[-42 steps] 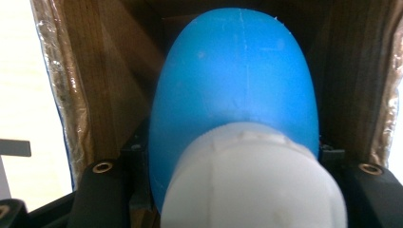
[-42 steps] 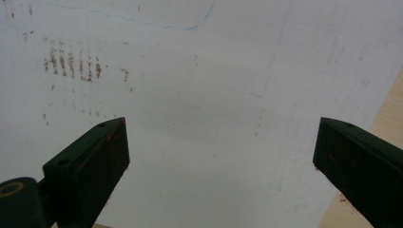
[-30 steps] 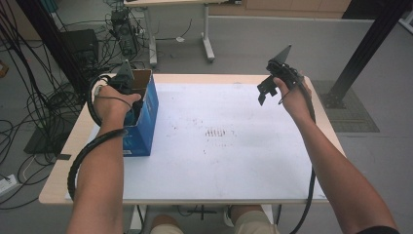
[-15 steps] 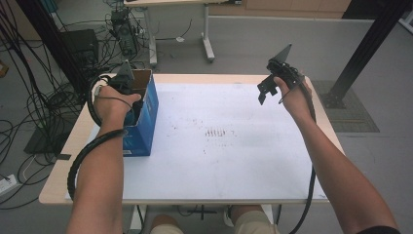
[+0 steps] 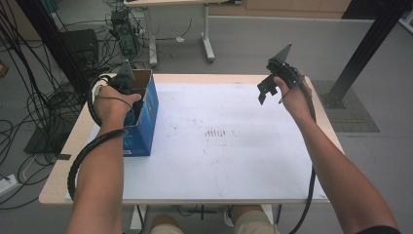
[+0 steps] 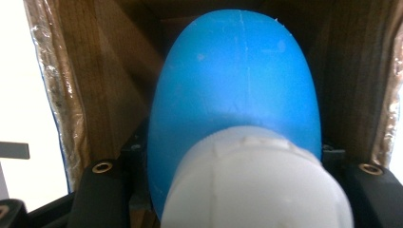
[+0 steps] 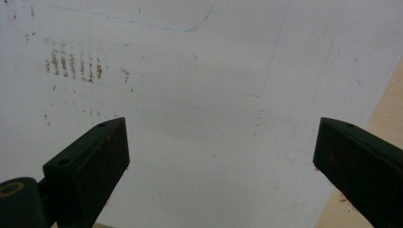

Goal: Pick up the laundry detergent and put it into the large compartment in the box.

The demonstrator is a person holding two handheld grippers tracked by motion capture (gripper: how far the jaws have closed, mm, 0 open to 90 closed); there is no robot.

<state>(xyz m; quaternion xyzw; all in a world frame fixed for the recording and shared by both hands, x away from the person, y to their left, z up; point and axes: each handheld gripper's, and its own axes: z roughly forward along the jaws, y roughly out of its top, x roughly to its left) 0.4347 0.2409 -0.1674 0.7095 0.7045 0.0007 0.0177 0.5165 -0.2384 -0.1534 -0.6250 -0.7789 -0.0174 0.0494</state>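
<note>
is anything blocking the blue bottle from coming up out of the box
Nothing visible does. The left gripper is shut on the blue plastic bottle with a white cap inside the blue cardboard box, whose top is open. The right gripper hangs open, away over the white tabletop.

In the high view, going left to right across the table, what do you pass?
Left gripper reaching into the box → blue cardboard box → white sheet with brownish marks → right gripper, jaws open, held above the table's right side.

Probably a lab: cable bundles (image 5: 19, 92) (trailing everywhere), bare work table (image 5: 234, 161), grey floor (image 5: 253, 44).
</note>
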